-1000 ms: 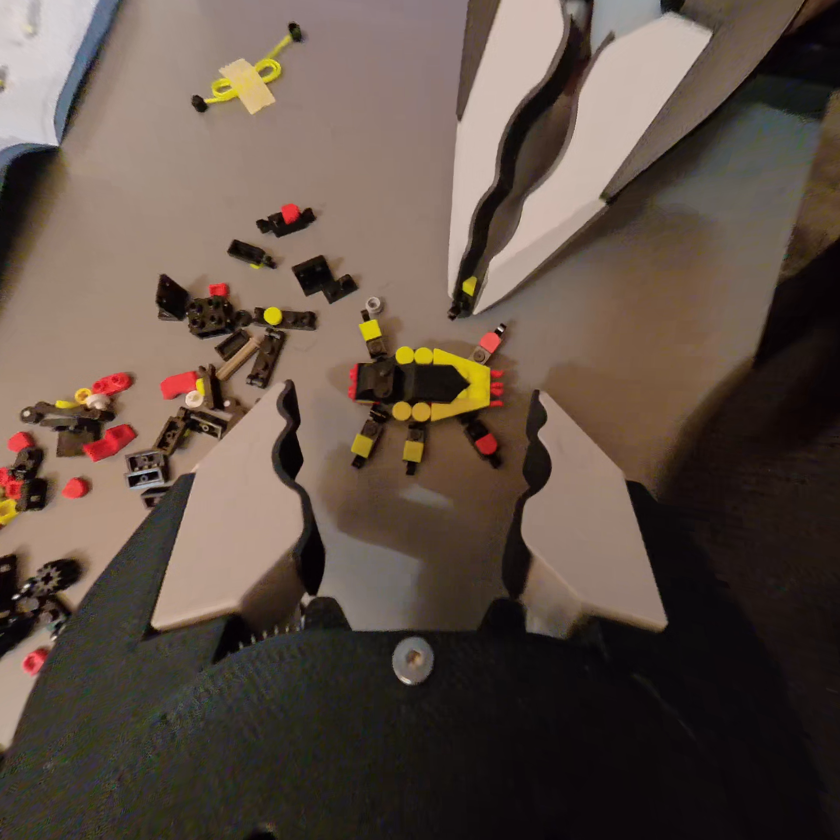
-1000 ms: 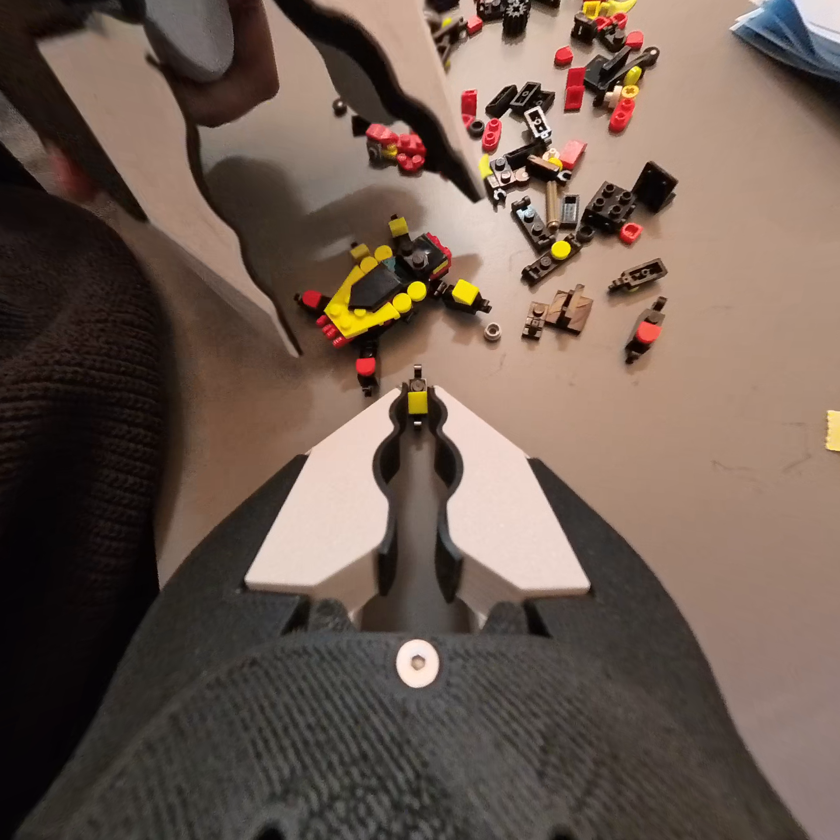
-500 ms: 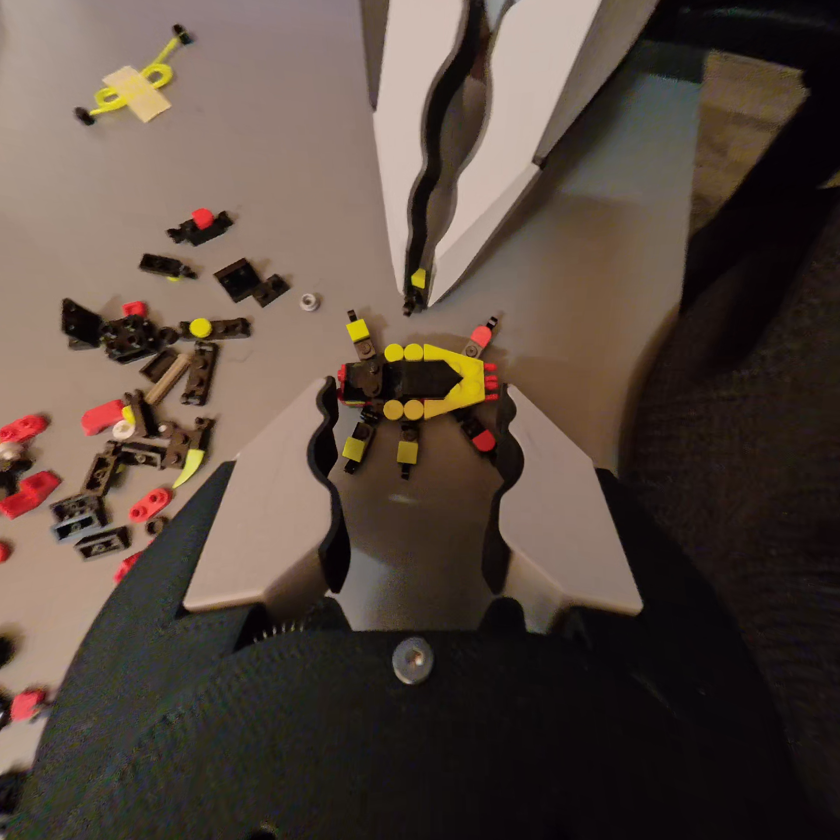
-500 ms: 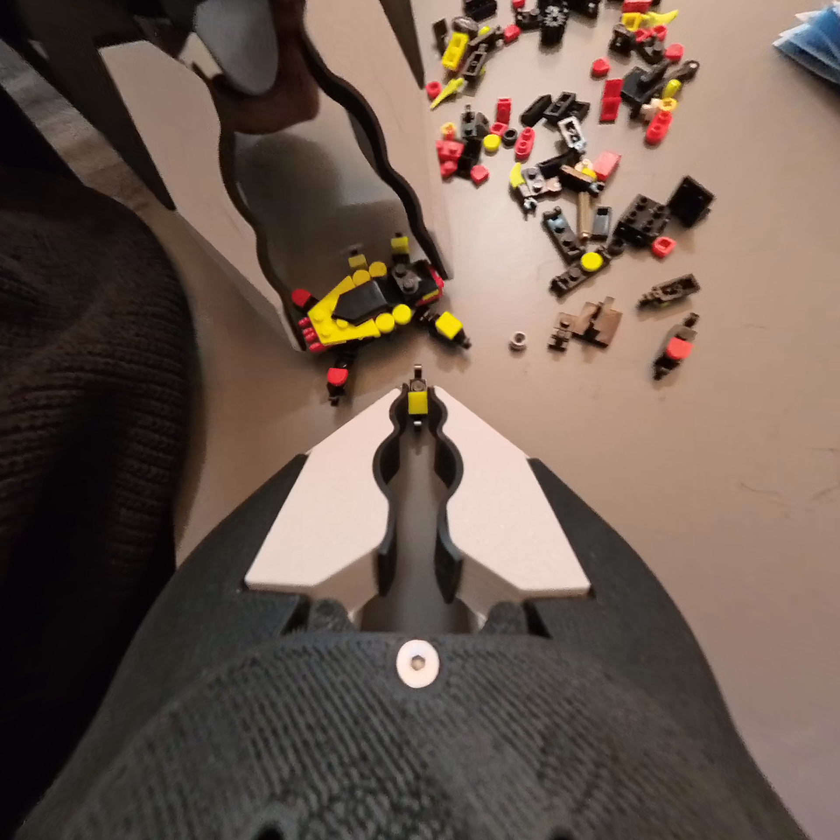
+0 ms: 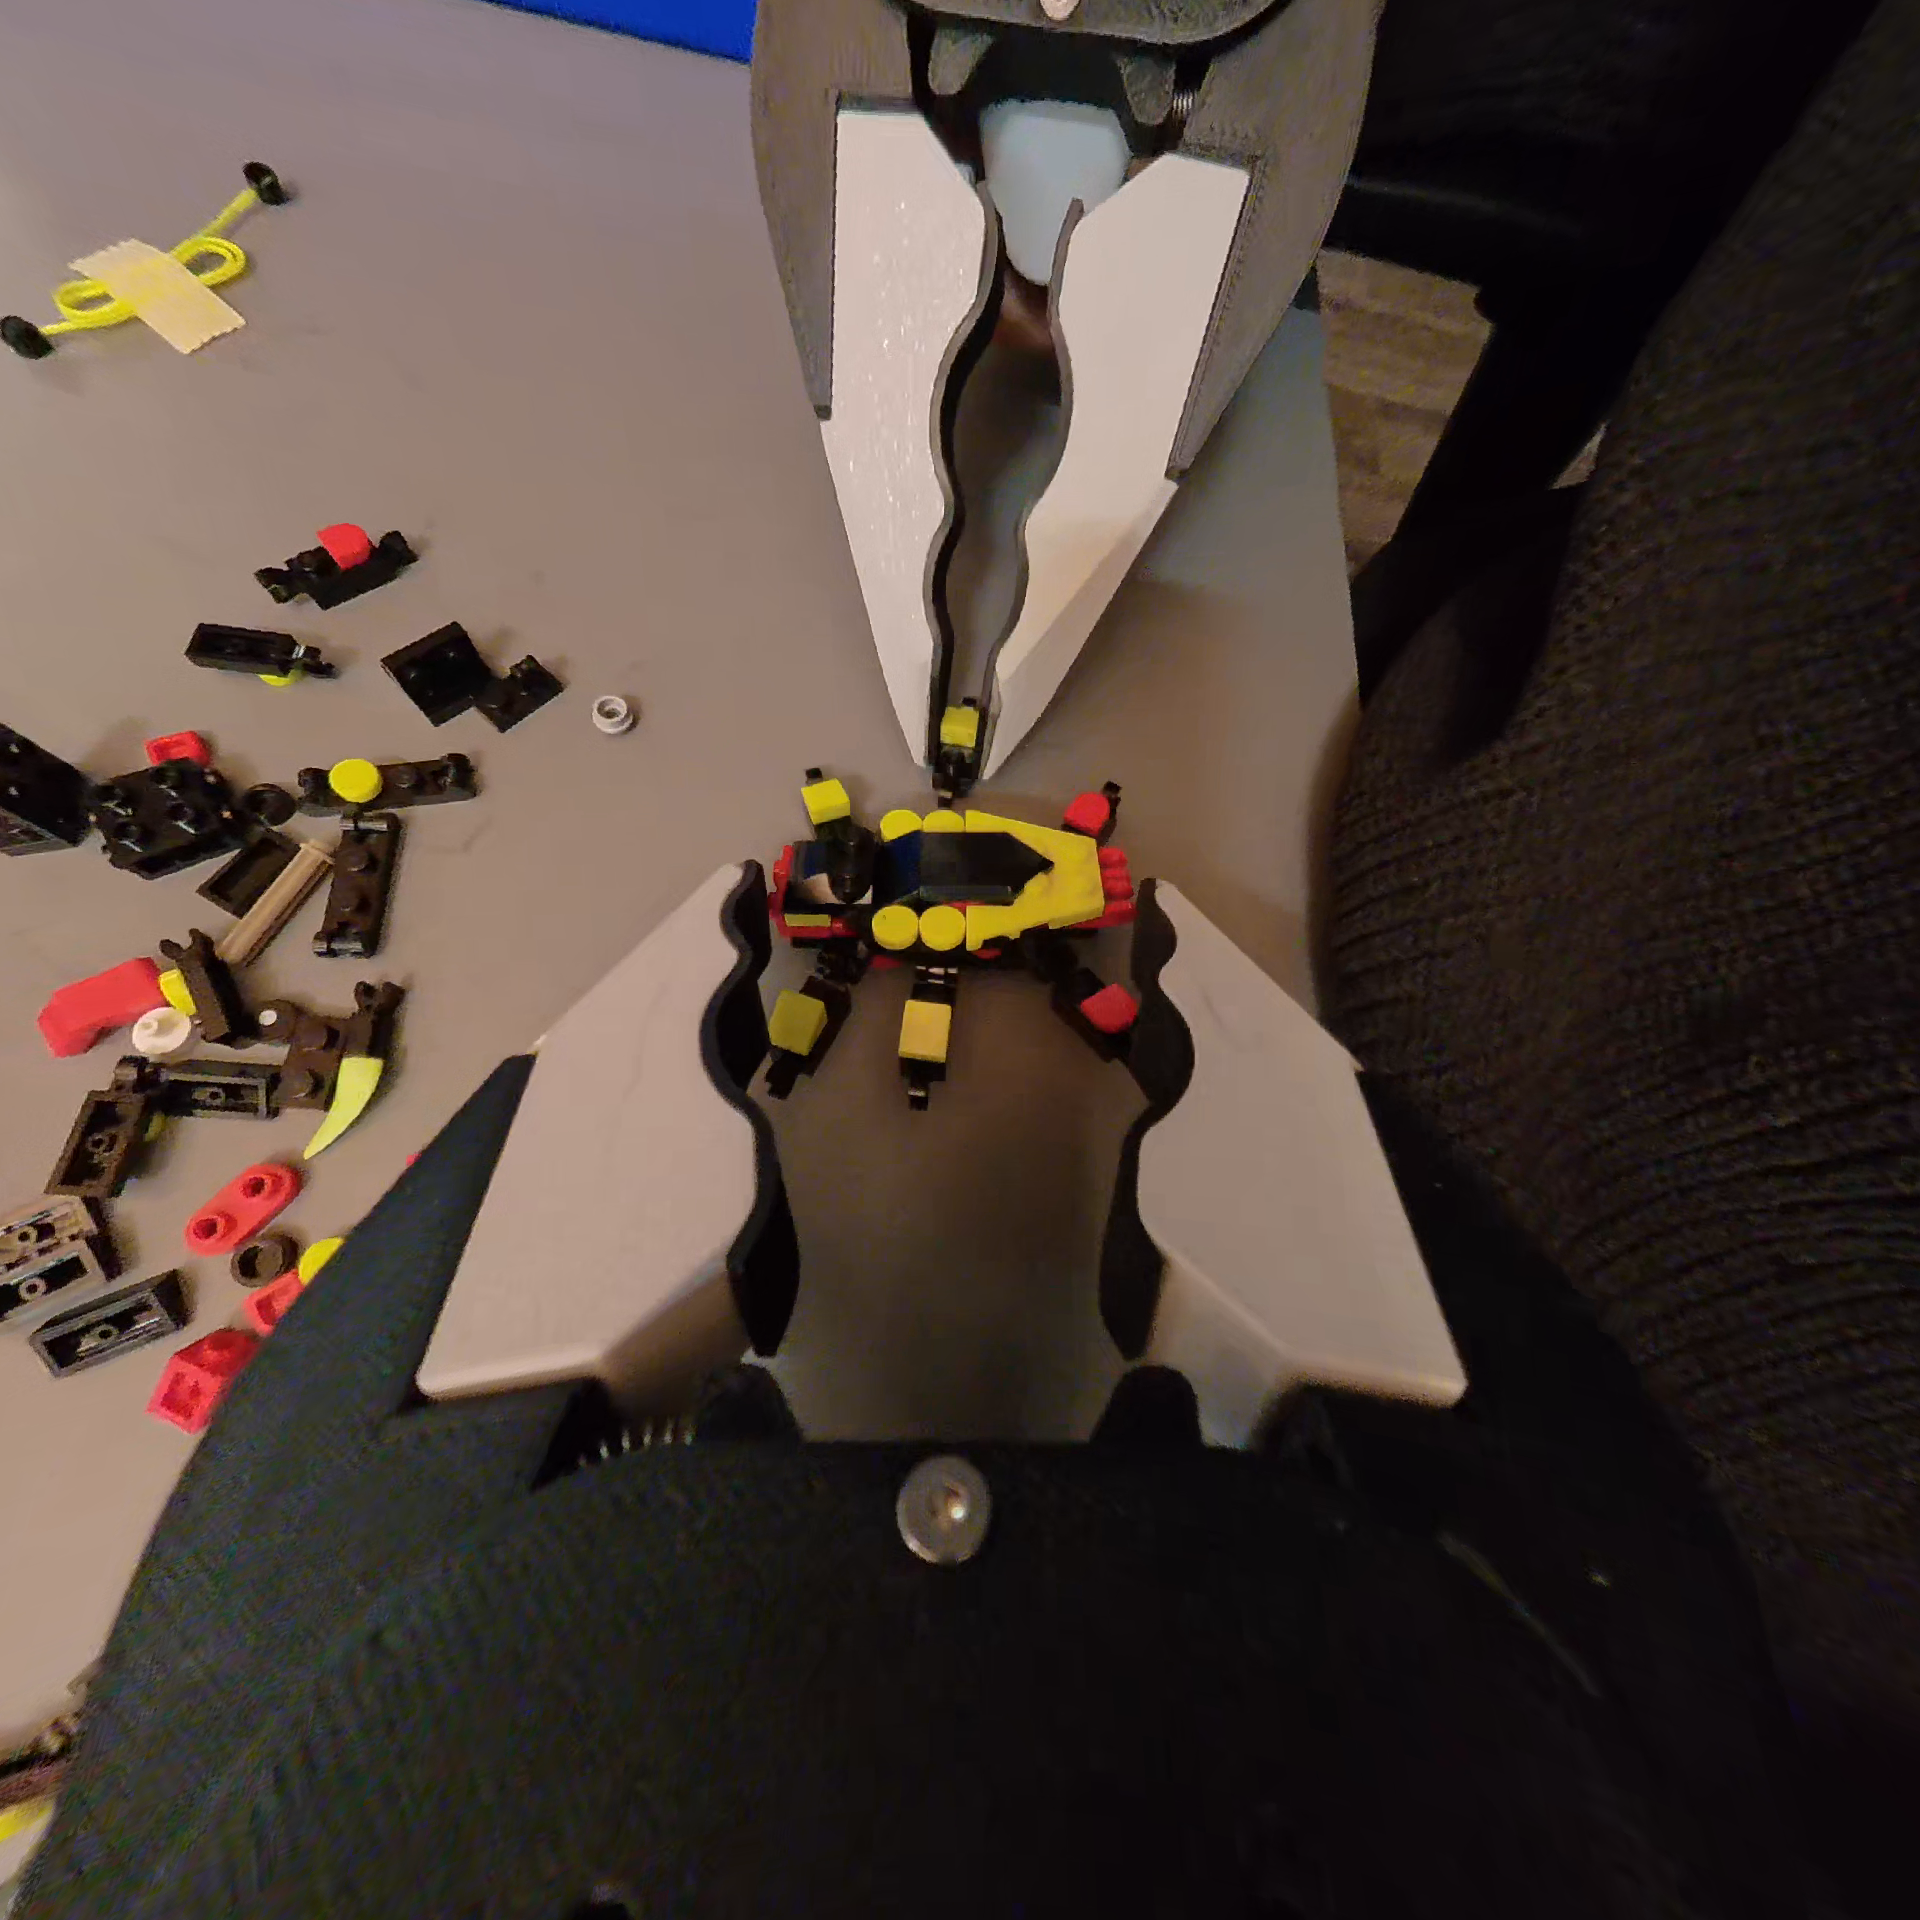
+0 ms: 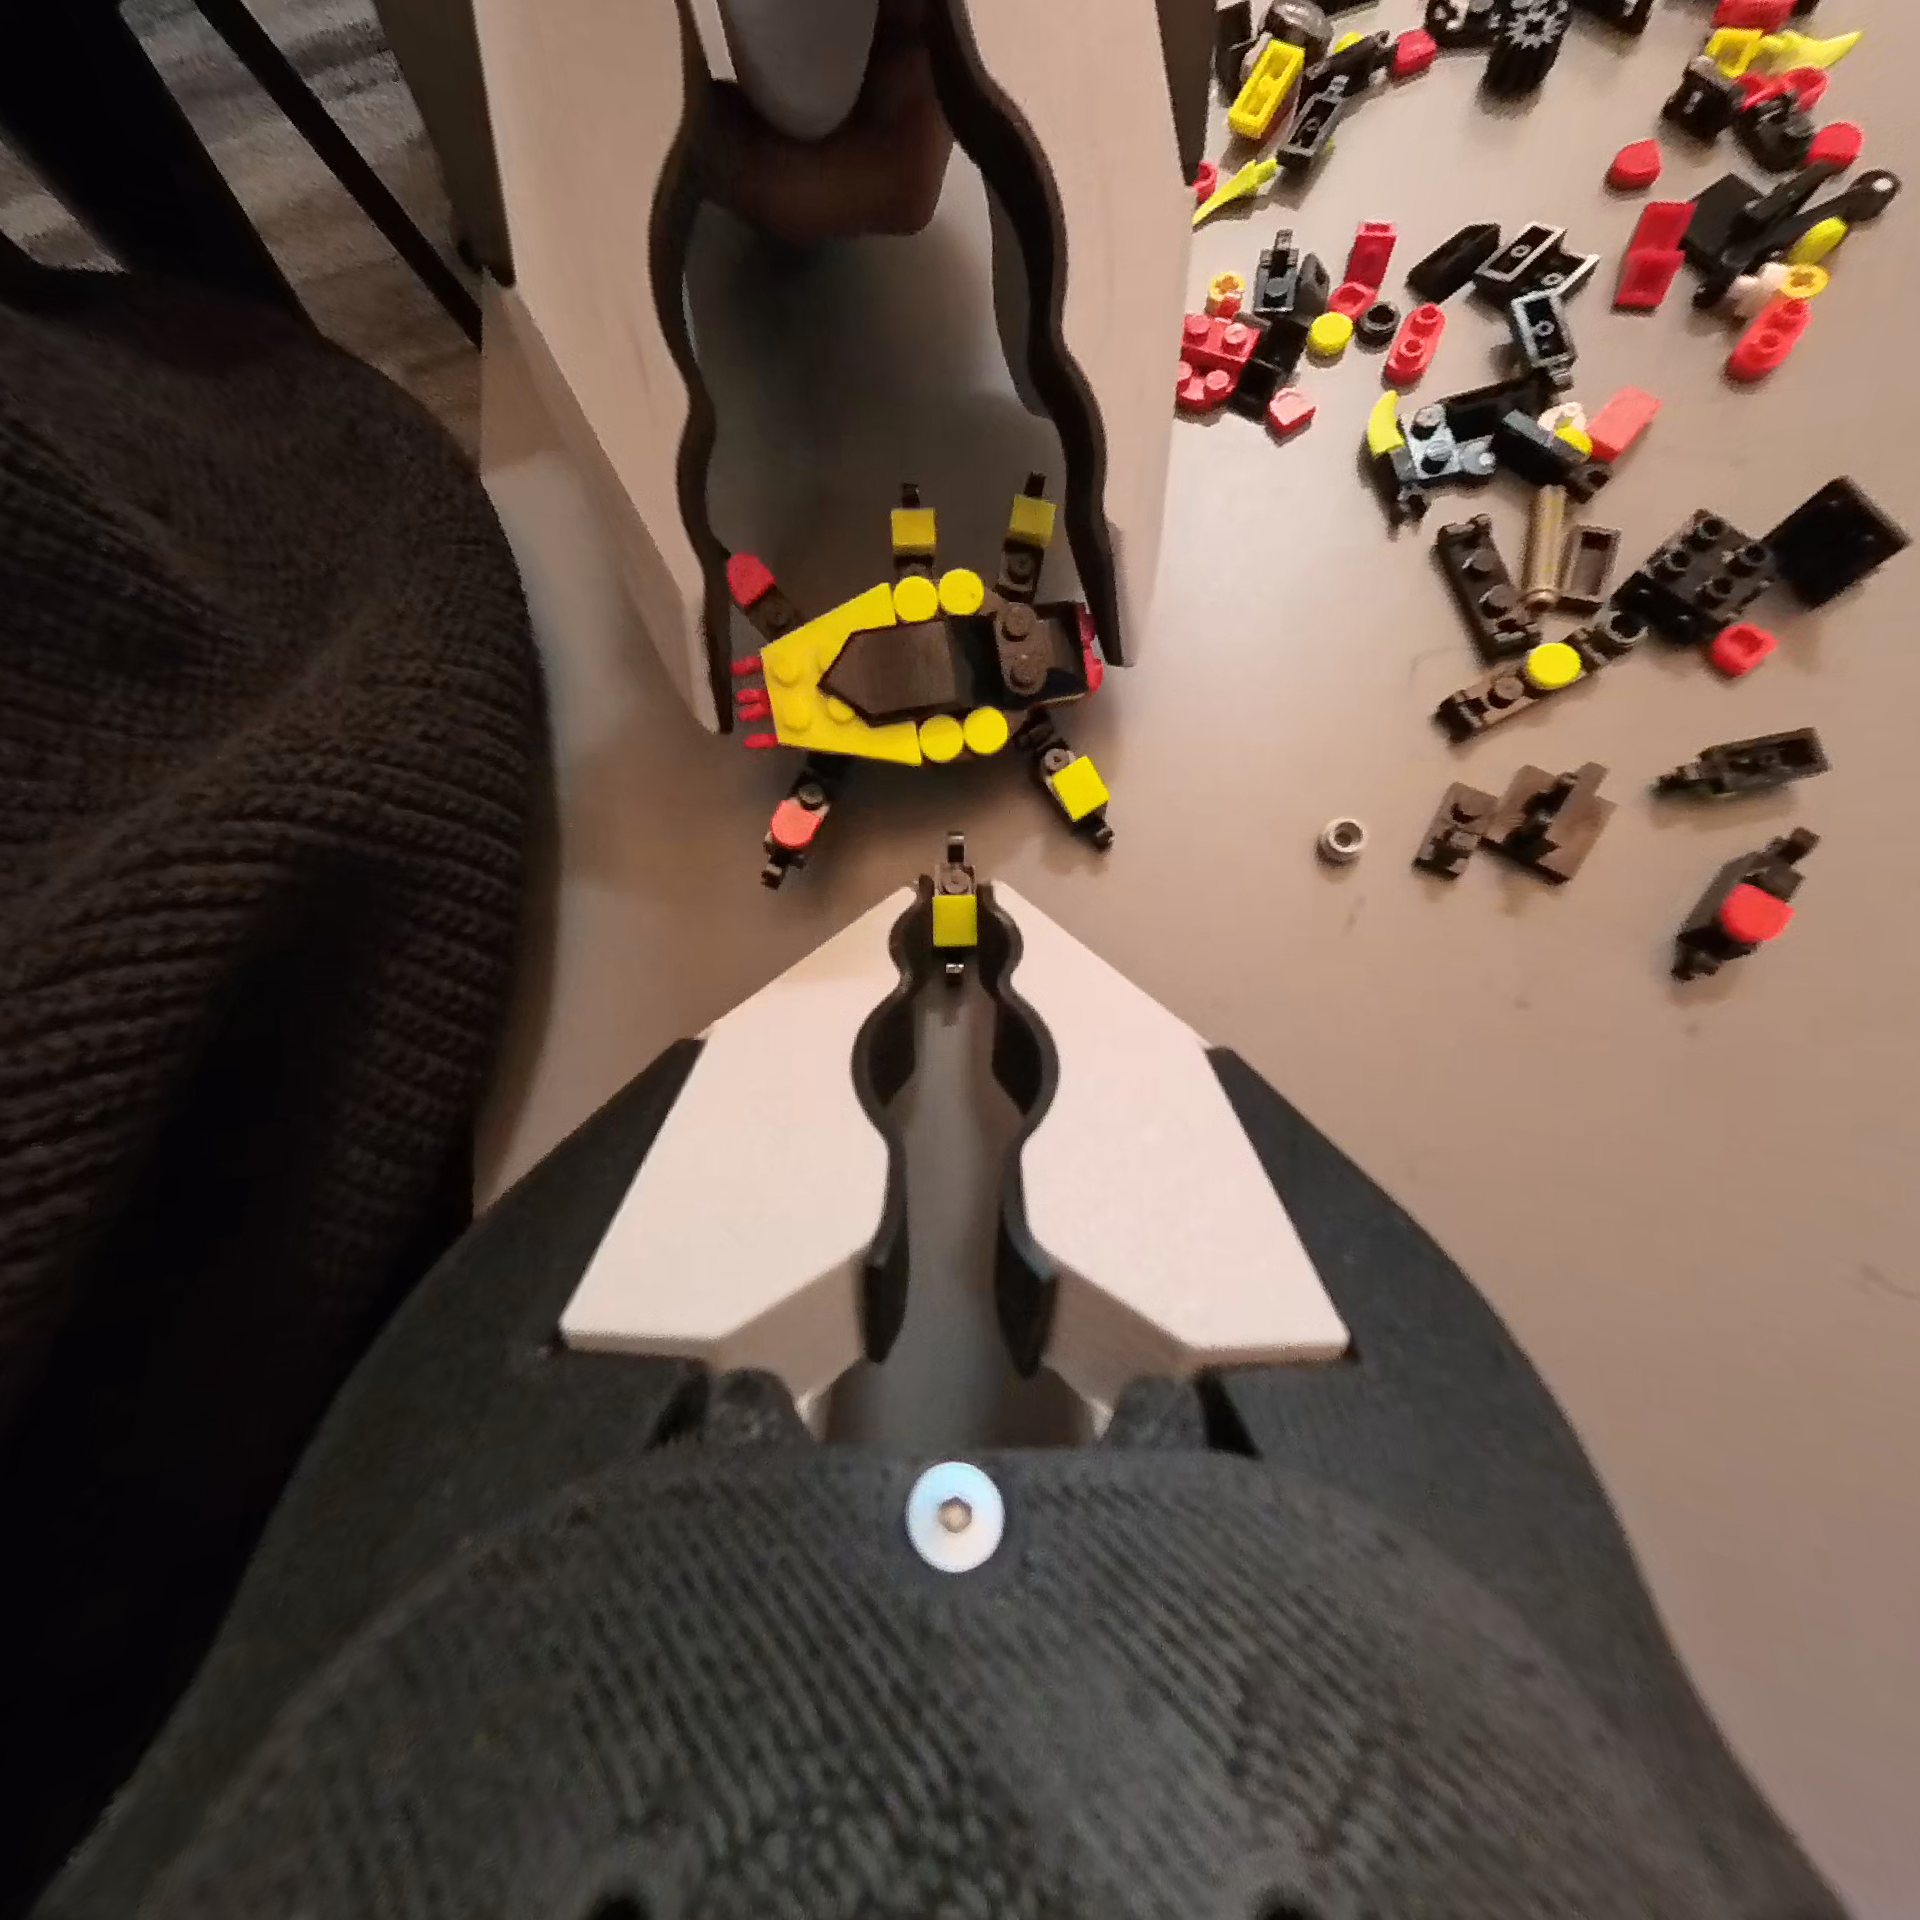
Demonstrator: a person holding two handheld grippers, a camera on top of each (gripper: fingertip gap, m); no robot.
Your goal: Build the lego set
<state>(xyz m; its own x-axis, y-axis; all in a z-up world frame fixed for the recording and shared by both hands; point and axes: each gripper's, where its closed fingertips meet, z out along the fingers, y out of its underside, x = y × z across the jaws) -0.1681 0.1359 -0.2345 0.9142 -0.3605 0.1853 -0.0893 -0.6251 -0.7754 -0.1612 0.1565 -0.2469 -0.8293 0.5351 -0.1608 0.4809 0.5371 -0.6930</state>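
**Model bracketed near the table edge, leg piece held just short of it**

Grey tabletop (image 5: 582, 436) is seen in both wrist views, and its edge beside the dark knitted sleeve (image 5: 1662, 935) lies close to the work. The yellow, black and red spider-like model (image 5: 951, 883) is found flat on the tabletop, near that edge, with little bare surface left between it and the sleeve. The left gripper (image 5: 940, 894) is spread wide, and the model's body is framed between its two fingertips; whether the tips actually touch the model cannot be told. Several of the model's legs are seen reaching back into the gap between the fingers.

The right gripper (image 6: 953, 894) is pressed together on a small yellow and black leg piece (image 6: 953, 920), which is pinched at the very tips. The piece is held just beside the model's side, between two of the legs already fitted, with only a narrow gap left.

Loose pieces (image 6: 1558, 436) in black, red and yellow are scattered farther in from the edge, well apart from the model. A small grey ring (image 6: 1343, 840) lies alone between the model and that scatter. A yellow string with tape (image 5: 145, 301) lies farther off on open tabletop, where most of the free room is seen.
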